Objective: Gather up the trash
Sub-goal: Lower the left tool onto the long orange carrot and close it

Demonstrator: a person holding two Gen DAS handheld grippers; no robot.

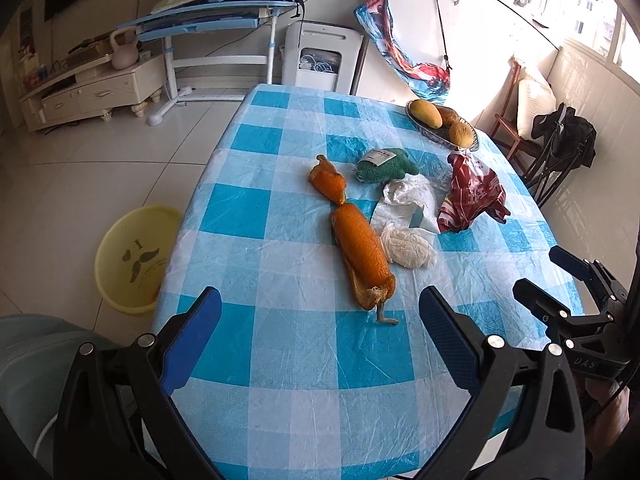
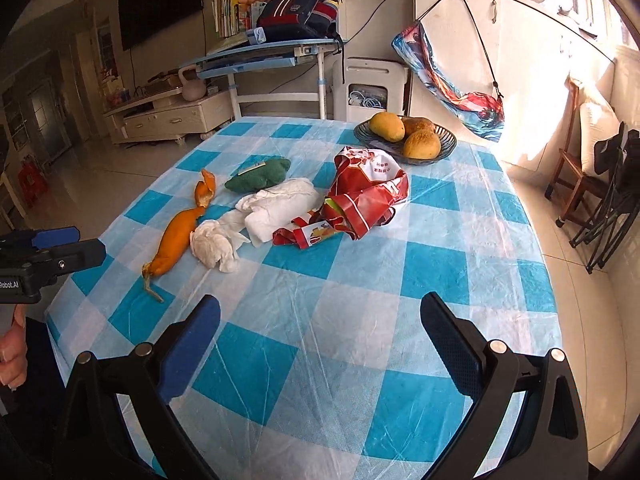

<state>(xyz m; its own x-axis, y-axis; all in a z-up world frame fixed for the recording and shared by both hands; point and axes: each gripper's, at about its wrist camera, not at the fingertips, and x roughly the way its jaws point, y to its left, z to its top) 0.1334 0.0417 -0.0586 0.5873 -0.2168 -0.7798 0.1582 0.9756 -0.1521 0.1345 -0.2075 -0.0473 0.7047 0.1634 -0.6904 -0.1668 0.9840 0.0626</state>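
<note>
Trash lies mid-table on the blue checked cloth: a long orange peel [image 1: 359,251] [image 2: 175,242], a crumpled white tissue [image 1: 406,247] [image 2: 212,243], a larger white wrapper [image 1: 406,200] [image 2: 280,208], a red snack bag [image 1: 472,194] [image 2: 366,196] and a green pouch [image 1: 384,165] [image 2: 258,175]. My left gripper [image 1: 320,322] hovers open over the near edge, just short of the peel's stem end. My right gripper [image 2: 320,322] is open too, nearer than the red bag, with nothing between its fingers. Each gripper shows at the other view's edge.
A yellow basin [image 1: 134,258] stands on the floor left of the table. A glass bowl of mangoes [image 1: 442,120] [image 2: 408,136] sits at the table's far right. A wooden chair [image 2: 576,176] and folded black frame stand right; a desk and white appliance are behind.
</note>
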